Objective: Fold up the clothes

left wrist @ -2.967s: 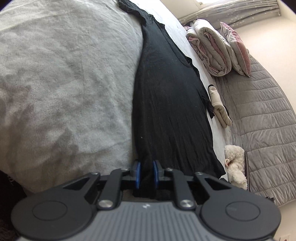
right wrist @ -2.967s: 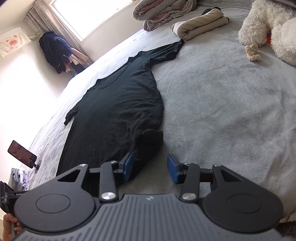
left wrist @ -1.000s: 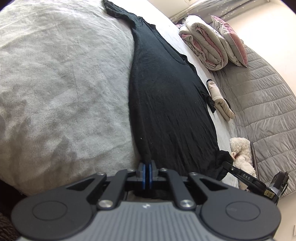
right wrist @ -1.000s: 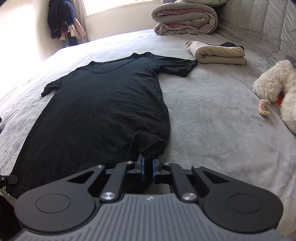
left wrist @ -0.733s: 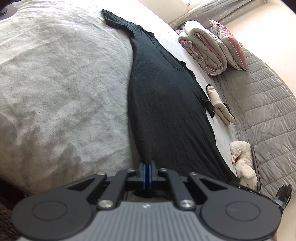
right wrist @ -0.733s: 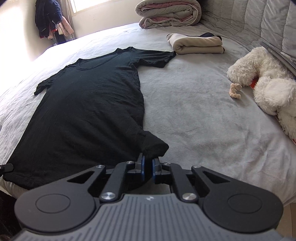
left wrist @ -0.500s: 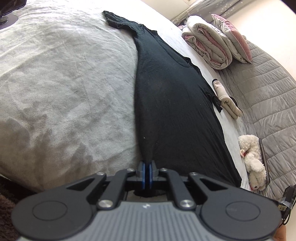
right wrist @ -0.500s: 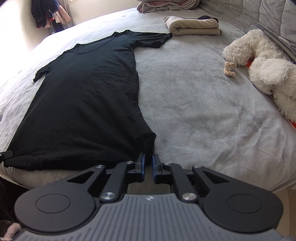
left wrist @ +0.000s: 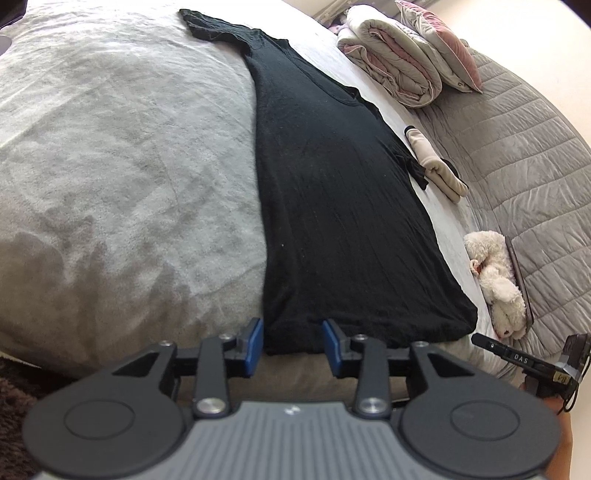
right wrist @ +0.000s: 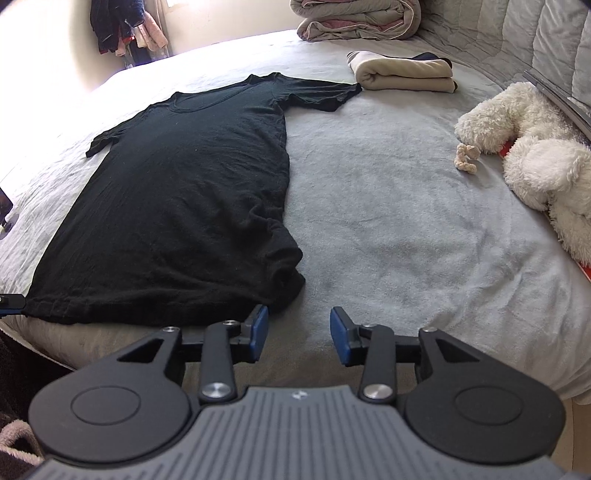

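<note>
Black knit, faintly ribbed and soft-looking, the T-shirt [right wrist: 192, 199] lay flat on the bed [right wrist: 399, 221], its long axis running from the hem at the near edge away to the neckline at the far end, short sleeves spread to either side. The hem's right corner was bunched into small wrinkles; the rest lay smooth.

Both tongs stood wide apart and held nothing. The left gripper [left wrist: 291, 345] straddled the hem's left corner without pinching it. The right gripper [right wrist: 298, 334] hovered over bare cover, just beside the rumpled right corner.

A pale grey fleecy cover dressed the bed, with a quilted grey headboard [left wrist: 517, 155] curving round it. A folded beige garment [right wrist: 402, 75] lay just past the right sleeve, a rolled duvet [left wrist: 391, 70] beyond it, and a fluffy white plush toy [right wrist: 532, 147] off to the right. Dark clothes [right wrist: 122, 26] hung by a bright window.
</note>
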